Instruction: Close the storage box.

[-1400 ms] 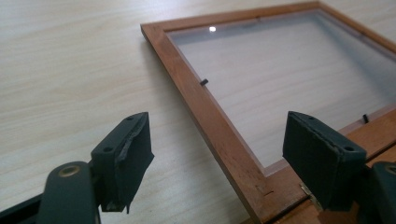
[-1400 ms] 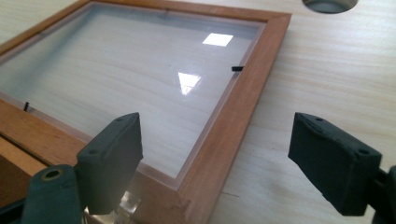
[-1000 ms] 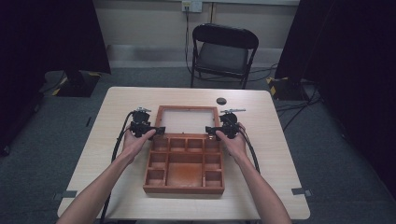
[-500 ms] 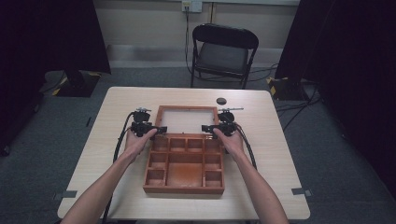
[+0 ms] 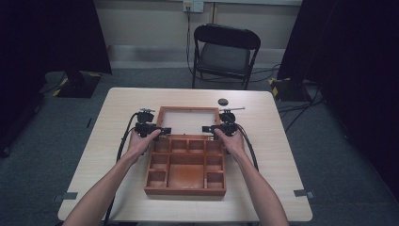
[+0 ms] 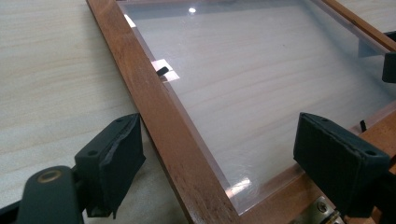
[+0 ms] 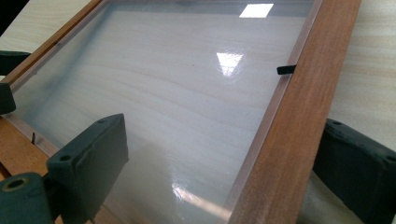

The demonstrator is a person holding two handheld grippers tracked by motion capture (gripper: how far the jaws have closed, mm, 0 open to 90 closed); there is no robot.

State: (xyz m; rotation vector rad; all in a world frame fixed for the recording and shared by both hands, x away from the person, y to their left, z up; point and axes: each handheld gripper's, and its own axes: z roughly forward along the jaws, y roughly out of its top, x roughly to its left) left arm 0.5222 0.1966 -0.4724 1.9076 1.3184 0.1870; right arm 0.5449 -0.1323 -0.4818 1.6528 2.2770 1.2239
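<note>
Wooden lid — glass glare-washed, frame edges cropped

cut off: glass-paned wooden lid, far corners past frame, 12 o'clock | too small: round black object on table

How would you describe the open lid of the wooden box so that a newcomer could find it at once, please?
Start at the pale wooden table and find the reddish compartment box at its middle. The lid lies flat just beyond it, toward the black folding chair. Unlike the divided box, it is a plain wooden frame around one clear pane, through which the tabletop shows.
</note>
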